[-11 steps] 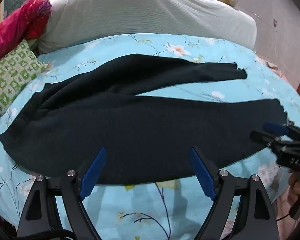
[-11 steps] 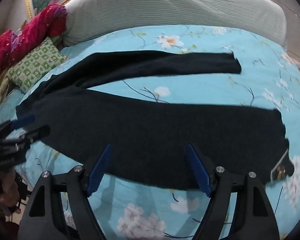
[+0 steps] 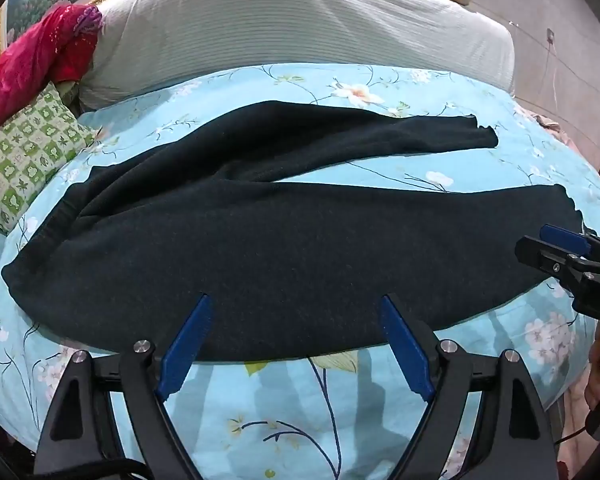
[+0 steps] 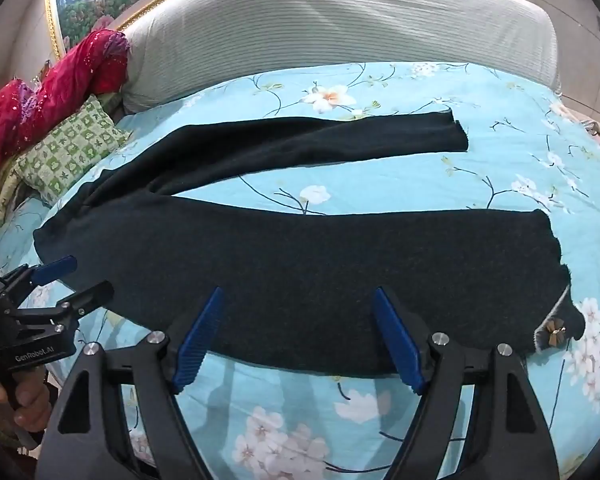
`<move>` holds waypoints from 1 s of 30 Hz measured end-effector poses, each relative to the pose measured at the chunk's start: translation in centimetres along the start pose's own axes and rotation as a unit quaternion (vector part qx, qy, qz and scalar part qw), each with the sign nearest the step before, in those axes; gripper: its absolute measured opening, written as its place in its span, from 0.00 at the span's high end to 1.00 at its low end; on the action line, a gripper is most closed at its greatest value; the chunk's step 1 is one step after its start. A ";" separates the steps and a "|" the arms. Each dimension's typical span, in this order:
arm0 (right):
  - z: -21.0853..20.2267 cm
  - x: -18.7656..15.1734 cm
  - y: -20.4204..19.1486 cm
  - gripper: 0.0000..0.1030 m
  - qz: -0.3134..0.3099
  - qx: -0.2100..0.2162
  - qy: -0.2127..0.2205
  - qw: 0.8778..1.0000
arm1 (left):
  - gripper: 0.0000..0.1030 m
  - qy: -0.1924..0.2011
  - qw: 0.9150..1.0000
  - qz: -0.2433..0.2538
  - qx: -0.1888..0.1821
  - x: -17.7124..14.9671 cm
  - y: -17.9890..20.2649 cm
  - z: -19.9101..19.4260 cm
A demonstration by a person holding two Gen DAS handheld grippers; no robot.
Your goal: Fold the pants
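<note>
Little had shifted since earlier frame, black pants [image 3: 284, 248] stayed flat on floral bedsheet [image 3: 300, 400], legs split toward 3 o'clock, left gripper [image 3: 296, 312] jaws spread wide above near hem, right gripper [image 4: 298, 304] jaws spread likewise, bare sheet at 6 o'clock, green pillow [image 3: 28, 152] at 9 o'clock.

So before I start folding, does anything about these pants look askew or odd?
The black pants lie flat on the floral bedsheet, but the legs splay apart in a V rather than stacked. The near cuff is flipped, showing a small bow.
</note>
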State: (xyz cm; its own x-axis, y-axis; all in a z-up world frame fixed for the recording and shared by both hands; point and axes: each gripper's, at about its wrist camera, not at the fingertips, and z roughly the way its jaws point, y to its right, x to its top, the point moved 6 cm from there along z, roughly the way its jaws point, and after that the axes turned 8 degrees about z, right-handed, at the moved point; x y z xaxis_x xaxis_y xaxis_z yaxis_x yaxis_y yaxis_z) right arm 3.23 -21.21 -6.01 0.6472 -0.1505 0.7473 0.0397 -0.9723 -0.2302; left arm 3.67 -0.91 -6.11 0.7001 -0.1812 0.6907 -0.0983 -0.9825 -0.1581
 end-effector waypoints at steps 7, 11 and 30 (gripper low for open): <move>-0.2 0.2 -0.6 0.25 -0.008 0.003 0.003 1.000 | 0.16 0.001 1.000 -0.004 0.003 0.2 0.1 -0.1; -0.2 0.2 -0.6 0.25 -0.007 0.003 0.002 1.000 | 0.16 0.002 1.000 -0.002 0.002 0.2 -0.1 -0.2; -0.1 0.3 -1.1 0.24 -0.007 0.013 -0.004 1.000 | 0.16 -0.003 1.000 -0.003 -0.004 0.1 -0.5 -0.1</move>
State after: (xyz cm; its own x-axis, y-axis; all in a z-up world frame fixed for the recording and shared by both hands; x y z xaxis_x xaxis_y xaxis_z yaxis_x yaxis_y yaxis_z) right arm 3.30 -20.22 -5.49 0.6518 -0.1352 0.7463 0.0686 -0.9694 -0.2356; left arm 3.74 -0.48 -5.87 0.7047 -0.1745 0.6877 -0.0995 -0.9840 -0.1477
